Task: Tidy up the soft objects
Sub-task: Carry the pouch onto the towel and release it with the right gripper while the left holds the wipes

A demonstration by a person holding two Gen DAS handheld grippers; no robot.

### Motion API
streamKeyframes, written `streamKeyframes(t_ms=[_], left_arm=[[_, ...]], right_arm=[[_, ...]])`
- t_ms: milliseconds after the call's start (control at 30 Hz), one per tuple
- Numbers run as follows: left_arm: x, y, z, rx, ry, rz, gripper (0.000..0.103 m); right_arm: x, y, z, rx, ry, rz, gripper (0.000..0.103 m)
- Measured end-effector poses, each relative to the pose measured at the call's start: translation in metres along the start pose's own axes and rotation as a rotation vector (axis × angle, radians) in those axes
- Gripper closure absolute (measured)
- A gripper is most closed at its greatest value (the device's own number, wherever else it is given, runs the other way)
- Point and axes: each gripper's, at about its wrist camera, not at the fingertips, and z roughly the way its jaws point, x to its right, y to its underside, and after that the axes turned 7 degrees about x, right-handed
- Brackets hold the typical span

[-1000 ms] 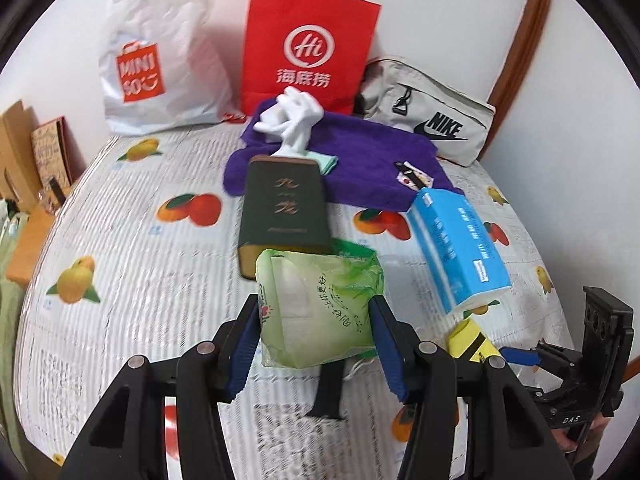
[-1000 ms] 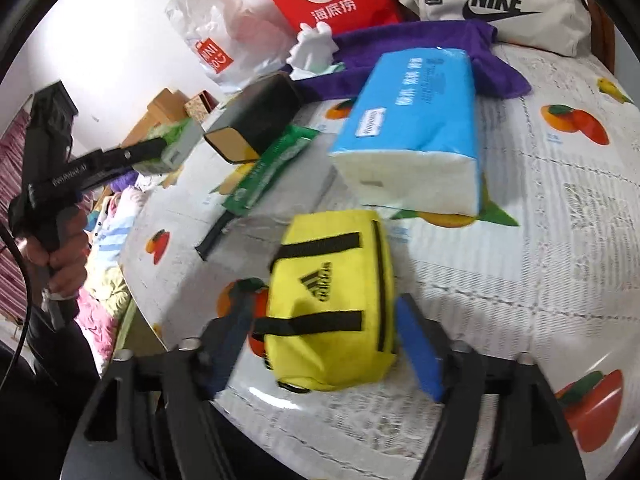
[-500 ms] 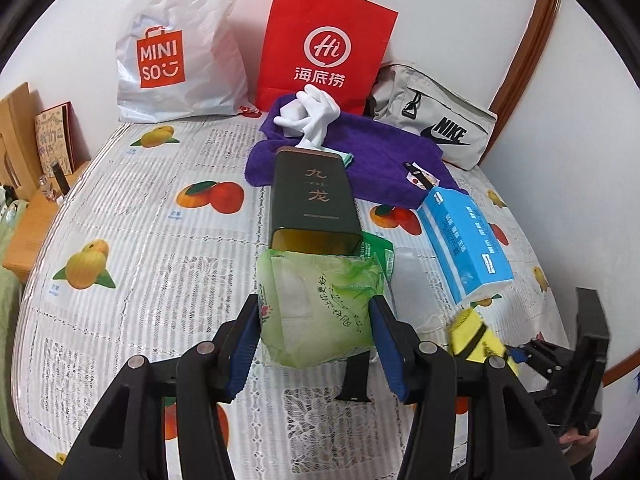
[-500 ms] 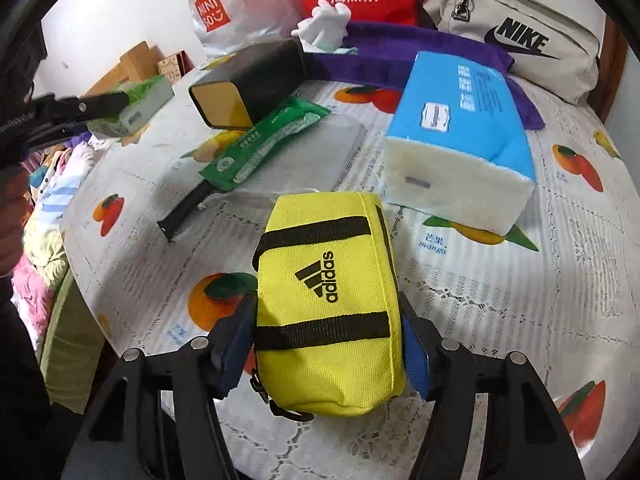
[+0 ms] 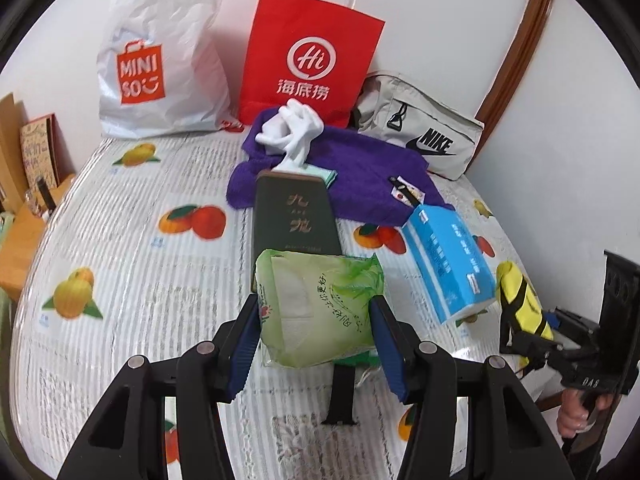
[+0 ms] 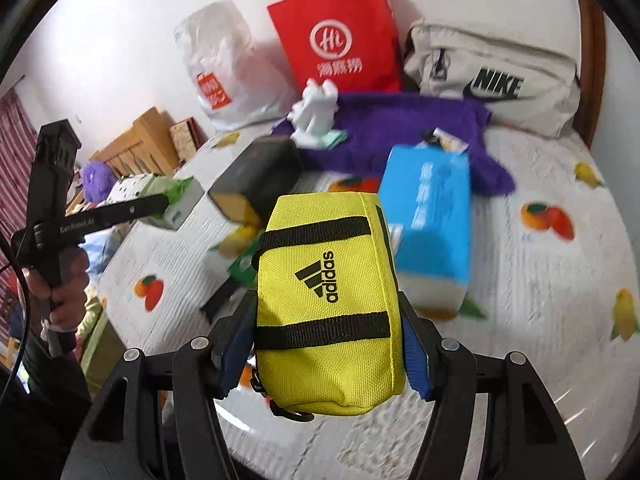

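Note:
My left gripper (image 5: pixel 316 326) is shut on a green tissue pack (image 5: pixel 316 304) and holds it above the table; the pack also shows in the right wrist view (image 6: pixel 168 200). My right gripper (image 6: pixel 328 340) is shut on a yellow adidas pouch (image 6: pixel 326 304), lifted off the table; the pouch shows at the right in the left wrist view (image 5: pixel 520 300). A blue tissue pack (image 5: pixel 448 260) lies right of centre. A purple towel (image 5: pixel 360 184) with a white glove (image 5: pixel 292 132) on it lies at the back.
A dark green box (image 5: pixel 294 216) lies in the middle, in front of the towel. A red paper bag (image 5: pixel 308 60), a white Miniso bag (image 5: pixel 160 60) and a grey Nike bag (image 5: pixel 420 140) stand along the back wall. A black strap (image 5: pixel 342 396) lies near the front edge.
My right gripper has shut on the yellow pouch and raised it off the table. My left gripper, still holding the green pack, has risen a little.

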Motion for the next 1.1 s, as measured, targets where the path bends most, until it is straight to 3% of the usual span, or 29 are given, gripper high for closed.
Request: streamKeyframes(t_ms=[333, 567, 933, 1100], left_arm=[[0.011, -0.033, 0.017, 0.014, 0.007, 0.020, 0.051], [0.010, -0.040, 0.036, -0.015, 0.000, 0.020, 0.051], [0.000, -0.054, 0.058, -0.025, -0.021, 0.001, 0.051], [-0.002, -0.061, 0.062, -0.035, -0.011, 0.009, 0.051]], right_arm=[[0.042, -0.070, 0.001, 0.095, 0.103, 0.009, 0.039], [0.062, -0.119, 0.040, 0.107, 0.150, -0.014, 0.038], [0.089, -0.159, 0.133, -0.005, 0.154, -0.026, 0.038], [0.098, -0.164, 0.153, -0.026, 0.147, -0.031, 0.038]])
